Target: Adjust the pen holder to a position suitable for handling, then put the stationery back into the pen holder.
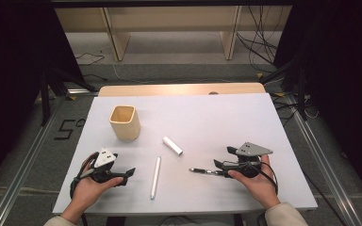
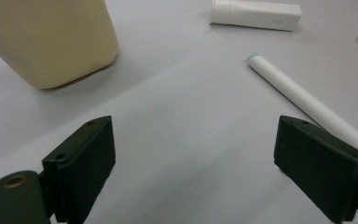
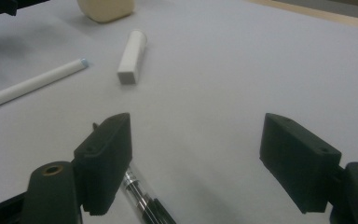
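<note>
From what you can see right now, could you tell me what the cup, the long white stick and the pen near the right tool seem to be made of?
The cup looks like matte cream plastic, possibly light wood: smooth, opaque walls, no gloss. The long white stick seems matte plastic or paper-wrapped, with a pale blue tip. The pen appears to be clear glossy plastic over dark and metallic inner parts.

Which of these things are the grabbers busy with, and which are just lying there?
In the job:
- pen, right beside the right gripper, whose fingers are open
- white stick, beside the open left gripper

Just lying about:
- cup
- white cap
- table
</note>
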Demonstrator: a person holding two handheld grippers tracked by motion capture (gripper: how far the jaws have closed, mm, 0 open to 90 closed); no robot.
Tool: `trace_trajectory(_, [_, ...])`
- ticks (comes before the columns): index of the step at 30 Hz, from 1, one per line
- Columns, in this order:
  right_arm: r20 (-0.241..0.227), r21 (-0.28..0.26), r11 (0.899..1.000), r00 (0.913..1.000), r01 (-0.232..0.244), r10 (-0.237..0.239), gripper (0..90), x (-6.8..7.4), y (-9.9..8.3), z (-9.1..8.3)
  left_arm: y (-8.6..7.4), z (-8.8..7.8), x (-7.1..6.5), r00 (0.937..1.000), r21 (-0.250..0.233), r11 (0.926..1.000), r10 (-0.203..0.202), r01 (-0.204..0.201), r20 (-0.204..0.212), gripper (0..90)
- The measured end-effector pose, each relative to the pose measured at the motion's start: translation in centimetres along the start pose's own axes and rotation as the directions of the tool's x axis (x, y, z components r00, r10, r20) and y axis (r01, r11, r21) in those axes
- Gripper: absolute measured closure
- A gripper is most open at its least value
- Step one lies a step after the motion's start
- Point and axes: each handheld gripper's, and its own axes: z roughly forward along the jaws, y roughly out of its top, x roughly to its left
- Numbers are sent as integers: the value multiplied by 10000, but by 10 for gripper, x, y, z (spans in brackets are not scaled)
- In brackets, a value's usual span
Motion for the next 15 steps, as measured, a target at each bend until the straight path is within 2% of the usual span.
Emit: trace_trajectory(15, [-13,4,10000,10000,96,-96,261,1,0,0,0,0,0,10000,-4,10000,6,-6,21,129])
